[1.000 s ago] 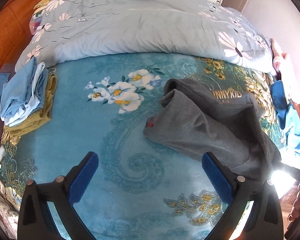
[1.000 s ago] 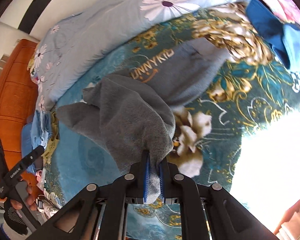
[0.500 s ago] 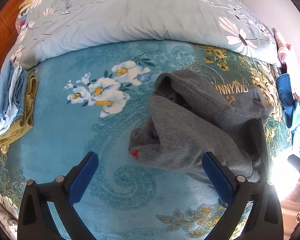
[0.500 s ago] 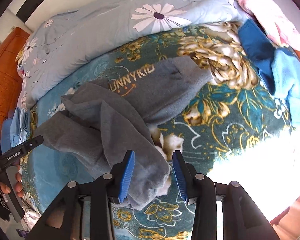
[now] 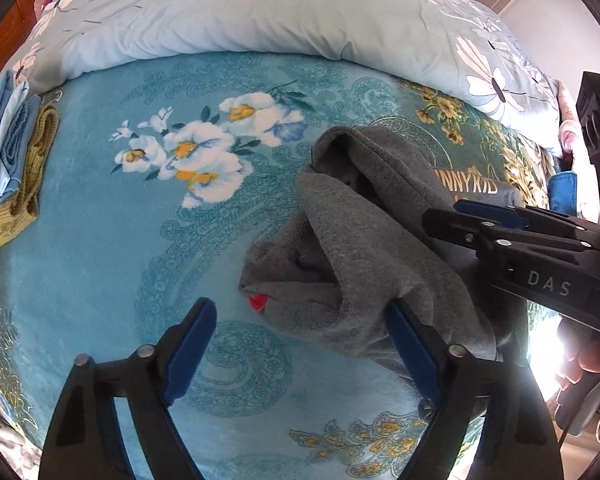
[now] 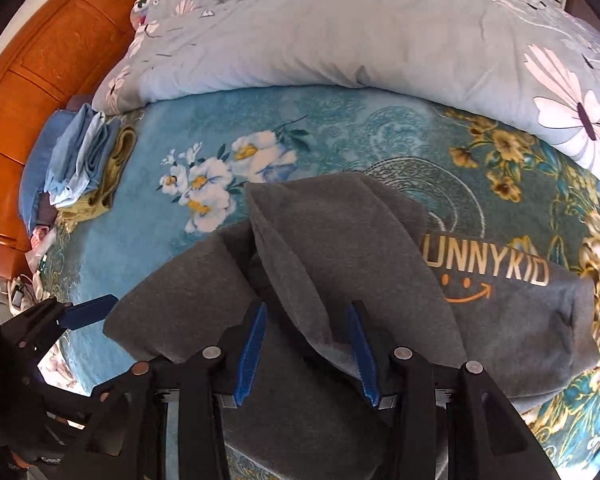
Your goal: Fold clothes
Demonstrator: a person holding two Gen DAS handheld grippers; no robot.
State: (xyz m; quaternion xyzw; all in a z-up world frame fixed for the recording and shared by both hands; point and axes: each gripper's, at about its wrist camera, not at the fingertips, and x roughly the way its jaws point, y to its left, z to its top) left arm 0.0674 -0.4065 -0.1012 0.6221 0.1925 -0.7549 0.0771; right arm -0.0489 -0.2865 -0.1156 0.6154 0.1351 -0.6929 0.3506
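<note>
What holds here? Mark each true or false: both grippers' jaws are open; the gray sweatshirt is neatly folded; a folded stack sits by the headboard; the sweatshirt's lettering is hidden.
1. Left gripper and right gripper both have open jaws: true.
2. The gray sweatshirt is neatly folded: false, it lies crumpled on the blanket.
3. A folded stack sits near the headboard: true.
4. The lettering is hidden: false, "UNNYKID" shows.

grey sweatshirt [image 6: 480, 304]: "UNNYKID" | right tool [image 5: 476, 216]: "DAS"
</note>
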